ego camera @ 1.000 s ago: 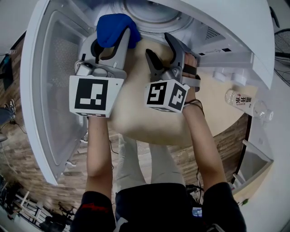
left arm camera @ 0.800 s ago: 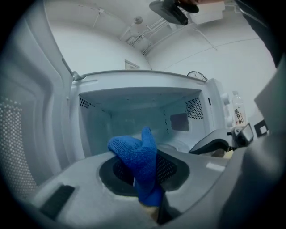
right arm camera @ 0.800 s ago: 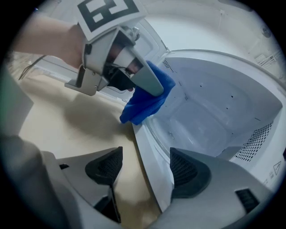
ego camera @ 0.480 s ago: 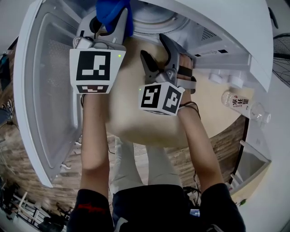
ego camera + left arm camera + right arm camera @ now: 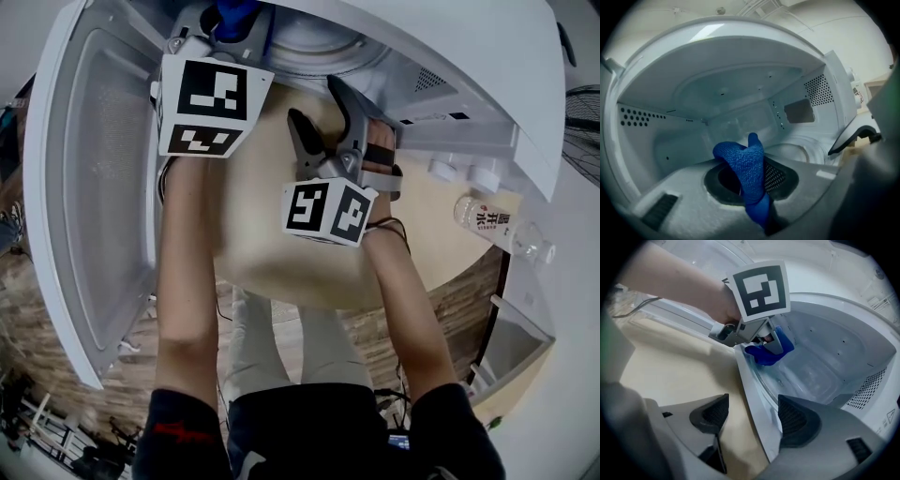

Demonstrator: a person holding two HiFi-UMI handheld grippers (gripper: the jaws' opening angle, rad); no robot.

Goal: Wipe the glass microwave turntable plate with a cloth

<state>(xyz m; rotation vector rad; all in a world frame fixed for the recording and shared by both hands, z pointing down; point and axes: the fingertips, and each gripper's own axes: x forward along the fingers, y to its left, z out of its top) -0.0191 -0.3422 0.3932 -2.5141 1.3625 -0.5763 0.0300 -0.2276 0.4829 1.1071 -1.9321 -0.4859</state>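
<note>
My left gripper [image 5: 236,22] is shut on a blue cloth [image 5: 232,13] and reaches into the open white microwave [image 5: 441,56]. In the left gripper view the cloth [image 5: 746,171] sticks up between the jaws, above the glass turntable plate [image 5: 799,151] on the cavity floor. The right gripper view shows the cloth [image 5: 765,354] held over the plate [image 5: 799,378] just inside the front edge. My right gripper [image 5: 323,111] is open and empty. It hovers at the microwave's front lip [image 5: 757,394], with the lip between its pads.
The microwave door [image 5: 98,187] swings open to the left. A beige round table [image 5: 281,258] carries the microwave. A water bottle [image 5: 502,223] lies at the right, near two white round feet [image 5: 461,172]. Wood floor lies below.
My left gripper has moved forward with the blue cloth, from the microwave's opening into the cavity. The right gripper has shifted only slightly and stays open.
</note>
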